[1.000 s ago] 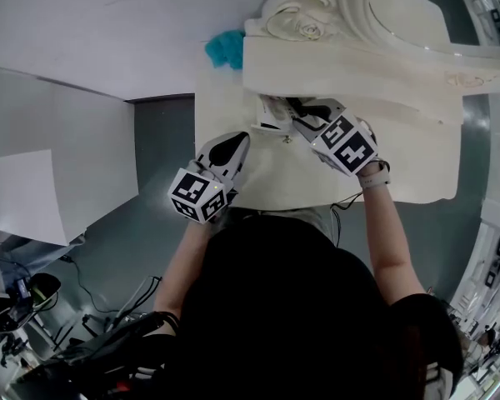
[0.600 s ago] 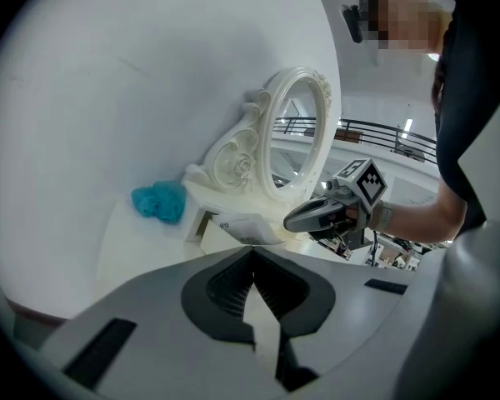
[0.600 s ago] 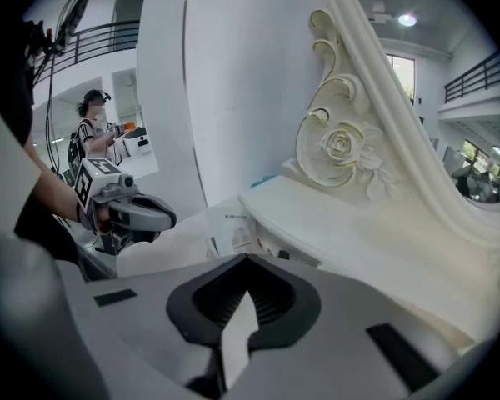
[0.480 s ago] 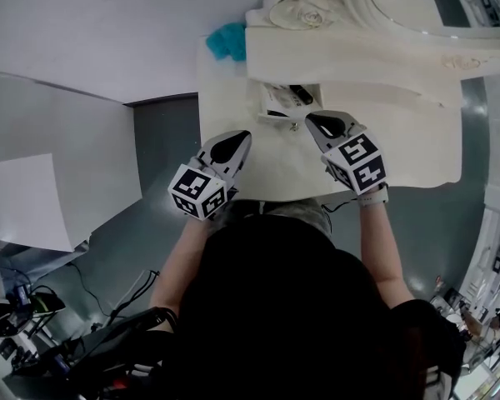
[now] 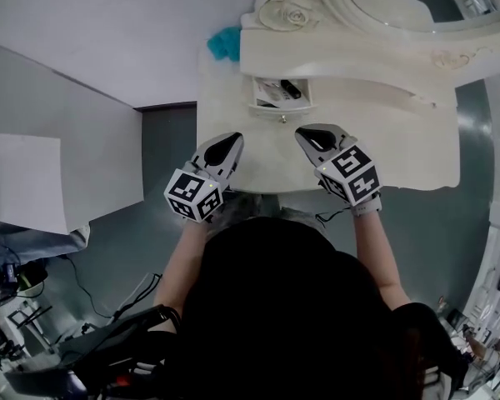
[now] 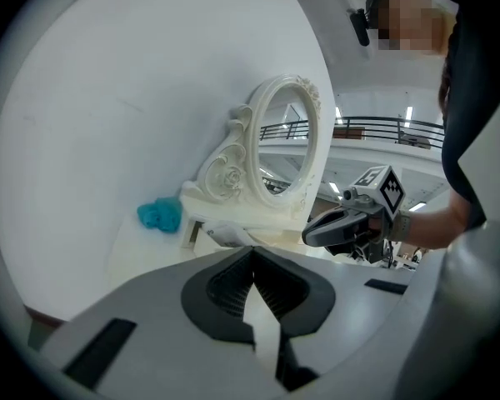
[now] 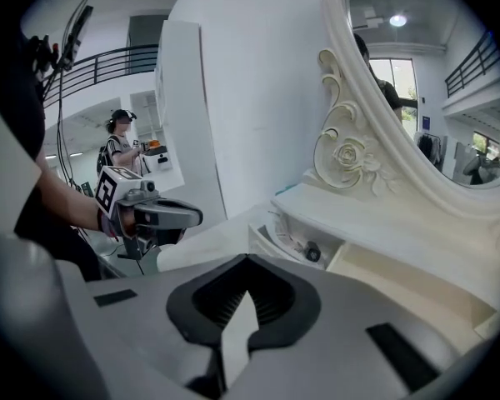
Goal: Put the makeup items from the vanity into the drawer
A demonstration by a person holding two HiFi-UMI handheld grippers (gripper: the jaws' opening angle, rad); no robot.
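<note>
On the cream vanity (image 5: pixel 400 140) a small drawer (image 5: pixel 280 94) stands pulled out under the mirror shelf, with a black item (image 5: pixel 290 89) and pale makeup pieces lying in it. My right gripper (image 5: pixel 307 137) hovers over the tabletop just in front of the drawer, shut and empty. My left gripper (image 5: pixel 230 145) is level with it to the left, jaws together, holding nothing. The right gripper view has the open drawer (image 7: pixel 293 242) ahead of its own shut jaws (image 7: pixel 248 261) and the left gripper (image 7: pixel 173 217) at the left. In the left gripper view the jaw tips (image 6: pixel 254 252) meet.
A teal fluffy thing (image 5: pixel 225 43) lies at the vanity's back left corner by the wall. An ornate oval mirror (image 6: pixel 285 144) rises behind the drawer shelf. White panels (image 5: pixel 33 182) stand to the left on the grey floor.
My right gripper has drawn back out of the drawer toward the person and its jaws have closed empty. The left gripper shifted only slightly.
</note>
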